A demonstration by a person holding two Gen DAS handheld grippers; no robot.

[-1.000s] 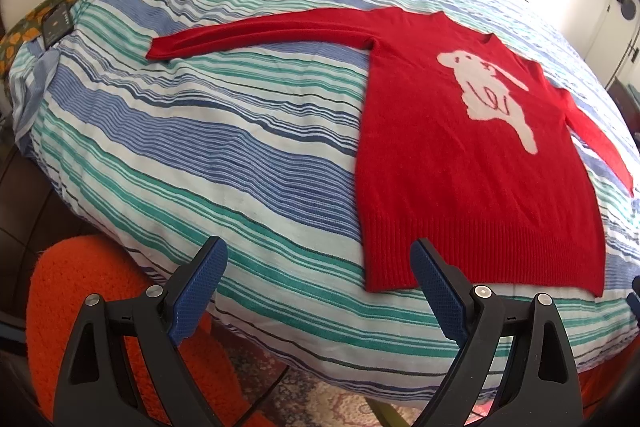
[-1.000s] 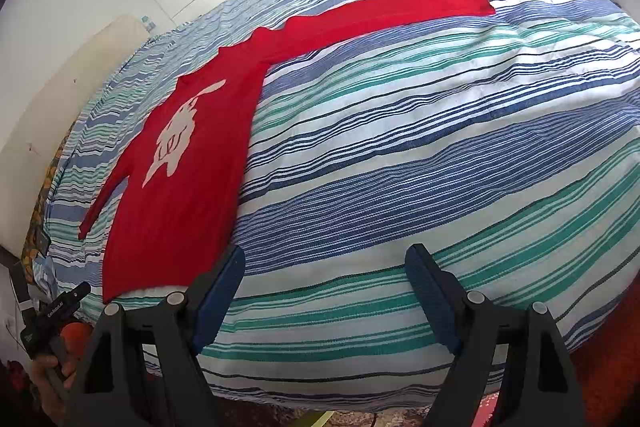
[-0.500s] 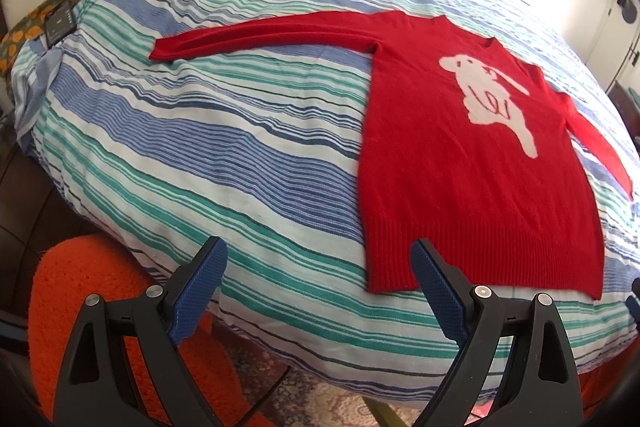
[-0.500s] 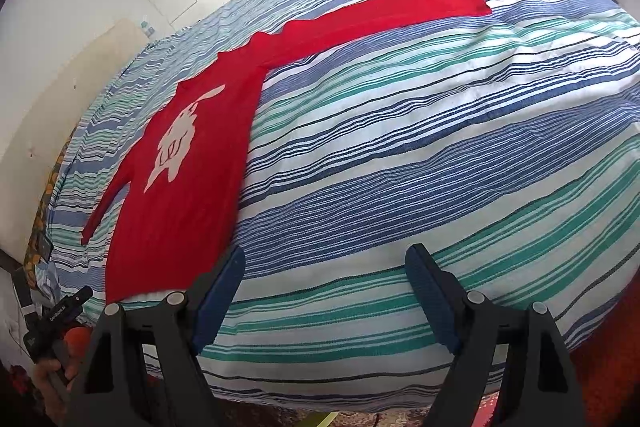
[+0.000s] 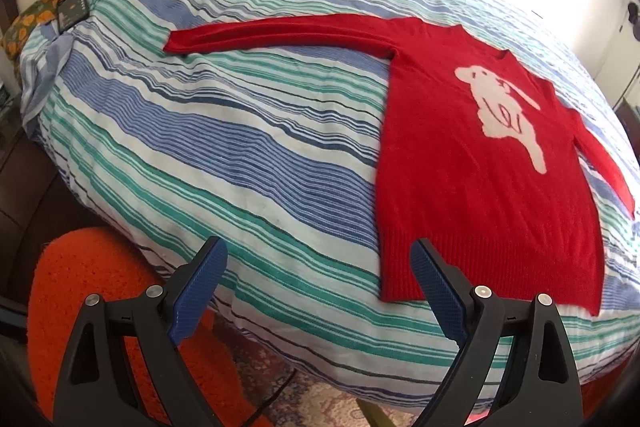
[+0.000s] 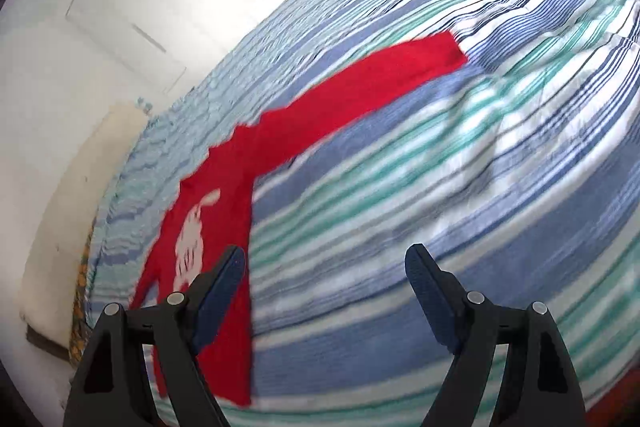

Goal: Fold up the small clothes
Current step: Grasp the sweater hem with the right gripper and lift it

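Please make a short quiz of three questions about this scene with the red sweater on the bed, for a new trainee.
1. True or false: the red sweater lies spread flat on the striped bedcover, with no fold made.
2. What does the left gripper hold? A) a sleeve B) the hem C) nothing
3. Fill in: the white figure is on the sweater's ____.

Key
1. True; both sleeves lie stretched out to the sides.
2. C; its jaws are wide apart above the bed edge. The right gripper is open and empty too.
3. Chest, that is, the front.
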